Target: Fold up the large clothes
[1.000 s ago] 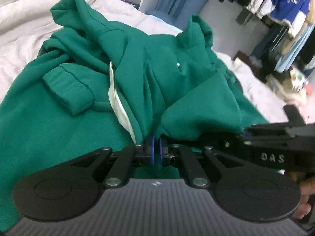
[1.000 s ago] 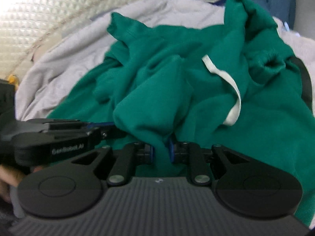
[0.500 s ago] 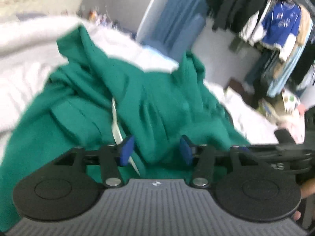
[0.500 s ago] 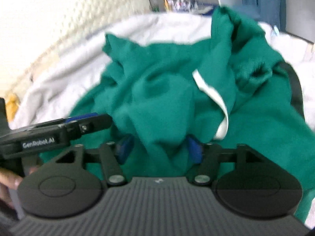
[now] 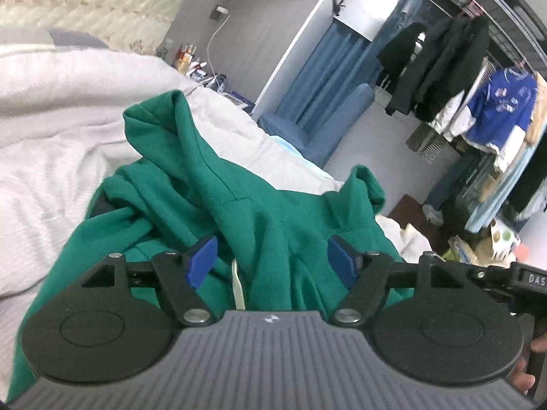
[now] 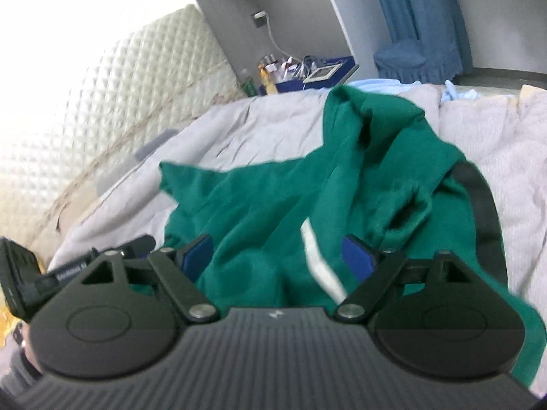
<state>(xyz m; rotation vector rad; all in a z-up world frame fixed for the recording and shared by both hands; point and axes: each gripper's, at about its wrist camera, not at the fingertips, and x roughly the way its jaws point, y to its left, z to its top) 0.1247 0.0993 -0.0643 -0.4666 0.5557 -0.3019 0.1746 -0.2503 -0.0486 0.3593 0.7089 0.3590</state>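
A large green hooded sweatshirt (image 5: 259, 212) lies bunched on the bed, with a white drawstring (image 5: 238, 287) showing near my fingers. It also shows in the right wrist view (image 6: 273, 212), with the white drawstring (image 6: 318, 259) across it. My left gripper (image 5: 273, 263) is open, its blue pads wide apart above the crumpled cloth and holding nothing. My right gripper (image 6: 277, 259) is open too, raised over the same heap. Each gripper sees the other's black body at its edge.
The bed is covered by a pale grey quilt (image 5: 61, 130). A quilted headboard (image 6: 119, 109) stands behind it. A cluttered bedside table (image 6: 307, 71), a blue chair (image 5: 328, 126) and a rack of hanging clothes (image 5: 478, 95) stand beyond the bed.
Both grippers were shut on folds of the green sweatshirt one second ago. They have opened, let the cloth drop, and lifted up and back from it.
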